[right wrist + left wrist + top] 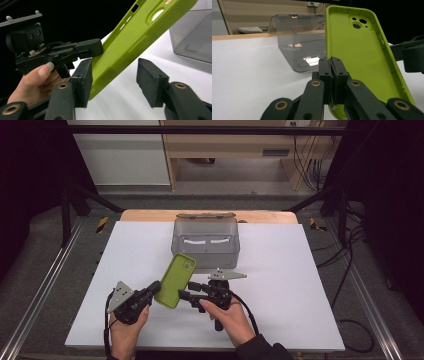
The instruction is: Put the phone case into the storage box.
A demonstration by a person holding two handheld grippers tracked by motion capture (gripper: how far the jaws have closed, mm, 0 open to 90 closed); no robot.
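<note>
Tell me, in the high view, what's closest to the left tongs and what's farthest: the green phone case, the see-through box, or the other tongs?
1. Green phone case: pinched in the left tongs.
2. Right tongs: just across the case.
3. See-through box: farther back, mid-table.

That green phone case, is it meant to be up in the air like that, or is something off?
Nothing looks damaged. The green phone case is empty and tilted above the white table, pinched at one edge by the left gripper. The right gripper straddles its other edge, jaws not yet pressing.
</note>
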